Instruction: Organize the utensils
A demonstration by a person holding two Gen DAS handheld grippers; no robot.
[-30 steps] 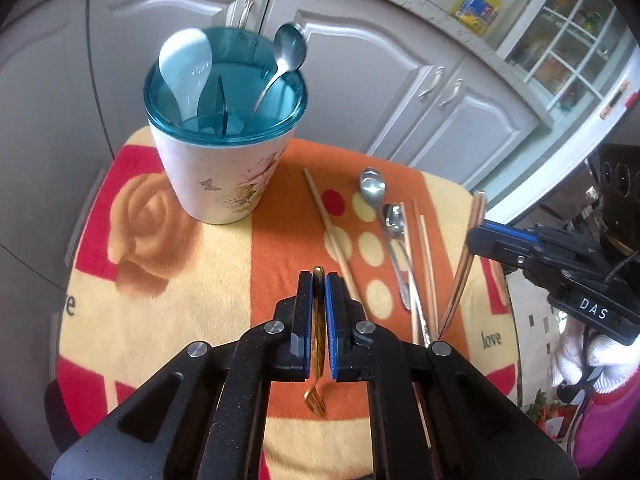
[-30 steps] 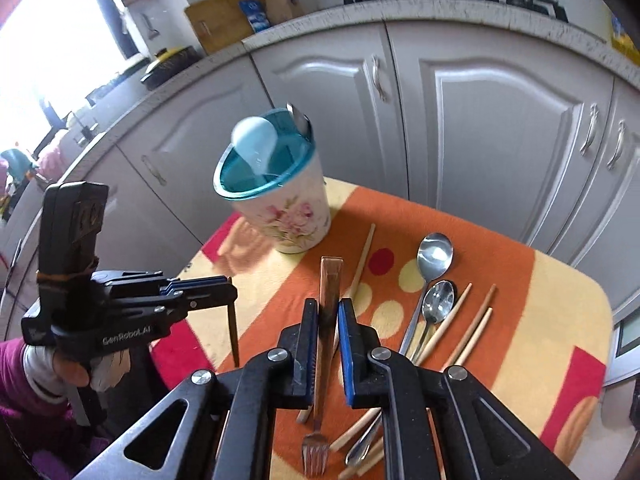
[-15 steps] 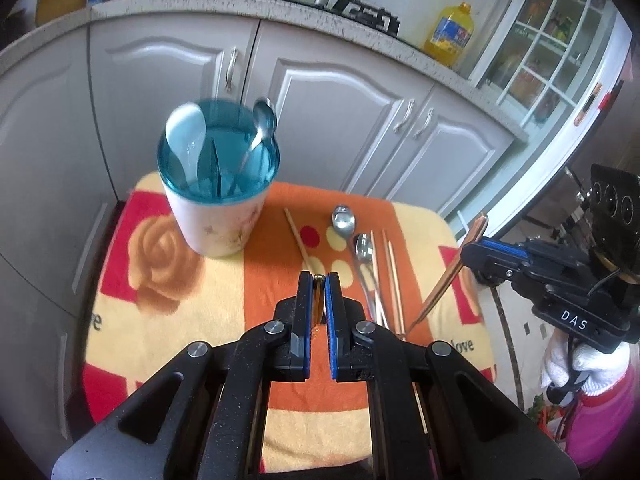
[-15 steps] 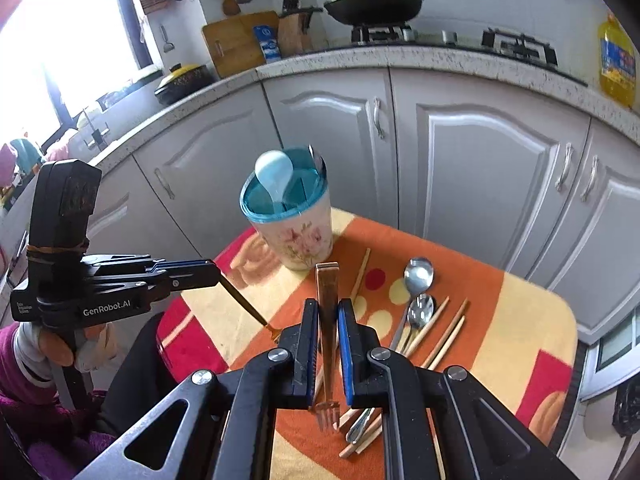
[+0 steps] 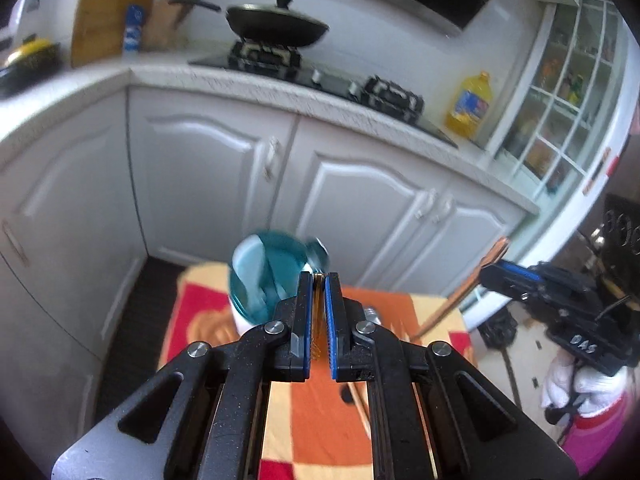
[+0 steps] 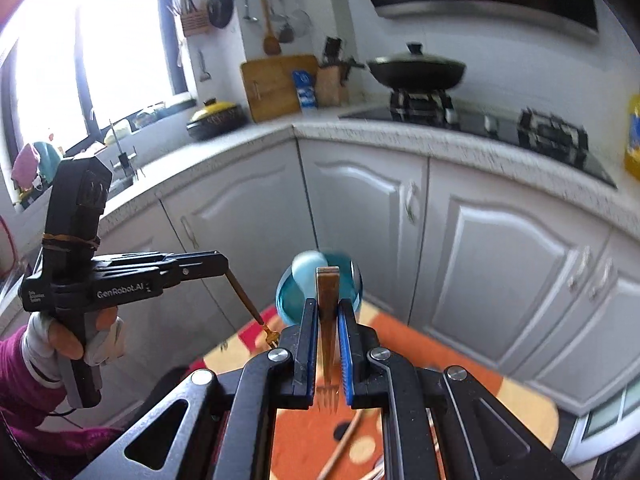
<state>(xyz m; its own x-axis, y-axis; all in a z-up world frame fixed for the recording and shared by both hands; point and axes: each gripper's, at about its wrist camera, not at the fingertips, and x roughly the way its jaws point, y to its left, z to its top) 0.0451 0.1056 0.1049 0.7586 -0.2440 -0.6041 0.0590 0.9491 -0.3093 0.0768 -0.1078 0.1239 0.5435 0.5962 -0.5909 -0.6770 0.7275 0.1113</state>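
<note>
My left gripper (image 5: 319, 280) is shut on a small gold fork (image 5: 317, 320), tines hanging down; it also shows in the right wrist view (image 6: 256, 312). My right gripper (image 6: 328, 304) is shut on a copper-coloured fork (image 6: 328, 320), tines down, seen from the left wrist view (image 5: 472, 284) too. Both are raised high above the table. The flowered utensil cup with a teal rim (image 5: 268, 276) (image 6: 312, 292) stands below and beyond both grippers, blurred, holding a white spoon and a metal spoon.
An orange, red and yellow cloth (image 5: 320, 412) covers the small table; a chopstick (image 6: 340, 440) lies on it. White cabinet doors (image 5: 360, 200) stand behind. A wok (image 6: 416, 68), an oil bottle (image 5: 468, 108) and a cutting board sit on the counter.
Both grippers have lifted up and tilted back with their forks. The table and cup have dropped lower and smaller in view; the counter and stove have come into view.
</note>
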